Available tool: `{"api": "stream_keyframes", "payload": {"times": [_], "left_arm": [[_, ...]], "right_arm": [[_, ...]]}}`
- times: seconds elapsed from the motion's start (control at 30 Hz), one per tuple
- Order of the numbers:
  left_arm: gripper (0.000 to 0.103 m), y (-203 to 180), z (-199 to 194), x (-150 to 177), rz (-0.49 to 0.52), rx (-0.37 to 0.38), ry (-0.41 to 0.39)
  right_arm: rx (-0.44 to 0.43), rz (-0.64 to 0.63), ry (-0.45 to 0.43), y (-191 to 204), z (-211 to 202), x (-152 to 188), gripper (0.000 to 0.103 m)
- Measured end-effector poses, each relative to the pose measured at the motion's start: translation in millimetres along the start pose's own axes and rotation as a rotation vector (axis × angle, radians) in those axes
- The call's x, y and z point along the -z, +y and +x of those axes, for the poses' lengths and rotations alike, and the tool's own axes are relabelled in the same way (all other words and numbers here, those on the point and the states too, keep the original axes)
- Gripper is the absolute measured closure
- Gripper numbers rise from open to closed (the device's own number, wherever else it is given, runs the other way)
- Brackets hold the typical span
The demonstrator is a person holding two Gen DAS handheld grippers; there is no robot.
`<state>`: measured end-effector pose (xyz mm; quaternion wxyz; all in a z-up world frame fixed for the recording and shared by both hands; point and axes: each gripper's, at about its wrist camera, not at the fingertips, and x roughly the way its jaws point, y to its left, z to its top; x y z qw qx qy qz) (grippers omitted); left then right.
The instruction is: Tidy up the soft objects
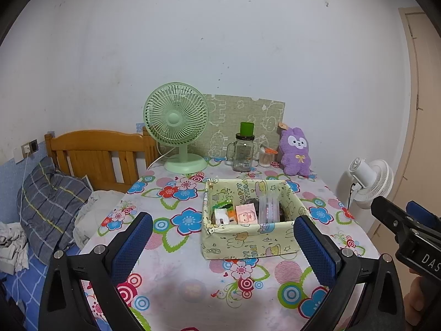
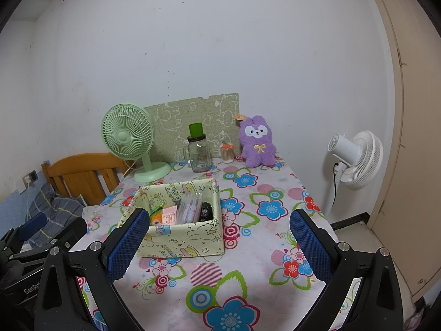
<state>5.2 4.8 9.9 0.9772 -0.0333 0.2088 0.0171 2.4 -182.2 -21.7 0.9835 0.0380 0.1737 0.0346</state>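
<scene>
Purple plush rabbit (image 2: 257, 142), upright, yellow chest bow

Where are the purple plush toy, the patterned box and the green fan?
purple plush toy (image 2: 257, 149), right wrist view, on its belly.
patterned box (image 1: 248, 241), left wrist view, on its near wall.
green fan (image 1: 175, 114), left wrist view, on its grille centre.

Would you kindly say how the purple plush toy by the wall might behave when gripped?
The purple plush toy looks fluffy, so it probably compresses and feels light. Propped upright against the wall, it may flop over when nudged.
</scene>
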Motion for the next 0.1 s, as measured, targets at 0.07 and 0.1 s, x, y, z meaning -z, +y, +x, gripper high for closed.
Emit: {"api": "stream_keyframes", "payload": {"times": [0.07, 0.1], "left_arm": [[0.000, -0.8, 0.2, 0.5, 0.002, 0.000, 0.002], [0.000, -0.9, 0.3, 0.5, 0.002, 0.000, 0.001]], "right_arm": [[-0.001, 0.002, 0.001, -0.1, 0.5, 0.9, 0.000], [-0.001, 0.002, 0.002, -0.3, 0.6, 1.2, 0.000]]}}
